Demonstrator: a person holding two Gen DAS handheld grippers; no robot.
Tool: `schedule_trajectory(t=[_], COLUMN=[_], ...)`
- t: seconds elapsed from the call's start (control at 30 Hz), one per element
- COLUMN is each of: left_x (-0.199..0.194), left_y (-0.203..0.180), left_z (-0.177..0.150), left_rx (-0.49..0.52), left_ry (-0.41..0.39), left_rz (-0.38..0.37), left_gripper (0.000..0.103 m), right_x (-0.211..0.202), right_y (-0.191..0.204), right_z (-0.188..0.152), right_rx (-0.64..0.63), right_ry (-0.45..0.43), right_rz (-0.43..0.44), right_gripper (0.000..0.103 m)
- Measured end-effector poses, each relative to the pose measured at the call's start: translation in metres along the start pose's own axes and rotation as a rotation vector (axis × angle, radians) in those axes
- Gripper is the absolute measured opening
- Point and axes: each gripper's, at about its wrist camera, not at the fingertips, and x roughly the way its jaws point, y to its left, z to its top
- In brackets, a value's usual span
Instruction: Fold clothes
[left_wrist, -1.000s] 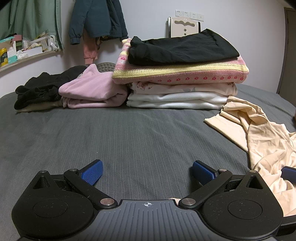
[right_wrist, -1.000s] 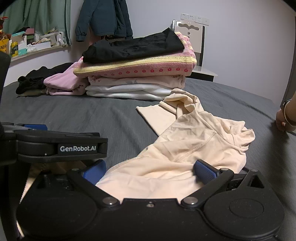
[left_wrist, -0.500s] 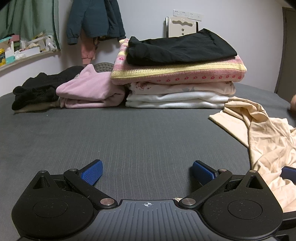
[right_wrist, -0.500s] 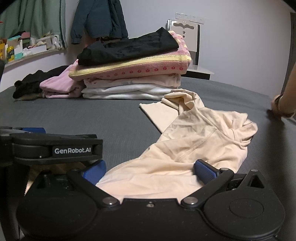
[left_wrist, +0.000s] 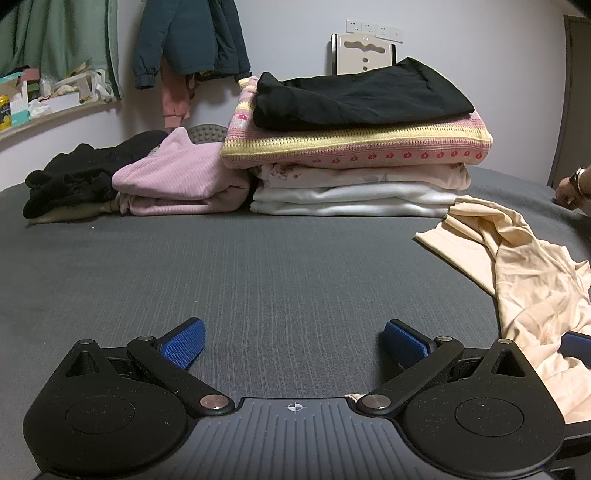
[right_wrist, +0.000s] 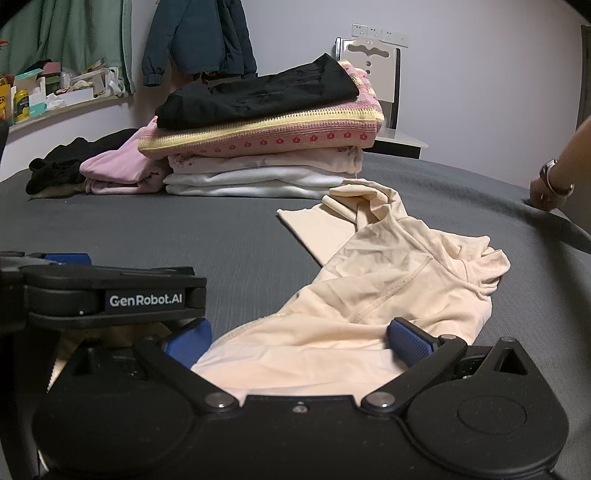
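A crumpled cream garment (right_wrist: 388, 280) lies unfolded on the dark grey bed (right_wrist: 166, 229); it also shows at the right of the left wrist view (left_wrist: 532, 280). My right gripper (right_wrist: 299, 341) is open, low over the garment's near end, and the cloth lies between its blue pads (right_wrist: 410, 341). My left gripper (left_wrist: 294, 343) is open over bare bedspread, with the garment to its right. The left gripper's body (right_wrist: 110, 291) shows just left of the right one. A right gripper pad (left_wrist: 576, 347) peeks in on the cloth.
At the back stands a stack of folded clothes (left_wrist: 354, 147) with a black piece on top. A folded pink top (left_wrist: 181, 181) and a black heap (left_wrist: 70, 181) lie left of it. A person's hand (right_wrist: 550, 188) rests on the bed's right edge. A jacket (left_wrist: 188, 40) hangs on the wall.
Both views have shifted slightly. The person's hand at the right edge of the bed has come further into view. Both grippers stay open and the cream garment lies as before.
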Motion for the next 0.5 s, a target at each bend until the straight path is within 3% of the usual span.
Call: schedule_trajectory(t=[0.5], left_x=[0.0015], left_y=[0.0011], left_z=[0.0005], left_rx=[-0.001], left_ry=[0.003], left_rz=[0.001], left_gripper=[0.103], right_x=[-0.0003], right_y=[0.0006], right_z=[-0.0013], right_rx=[0.004], right_ry=[-0.006], right_rz=[0.003], right_gripper=[0.103])
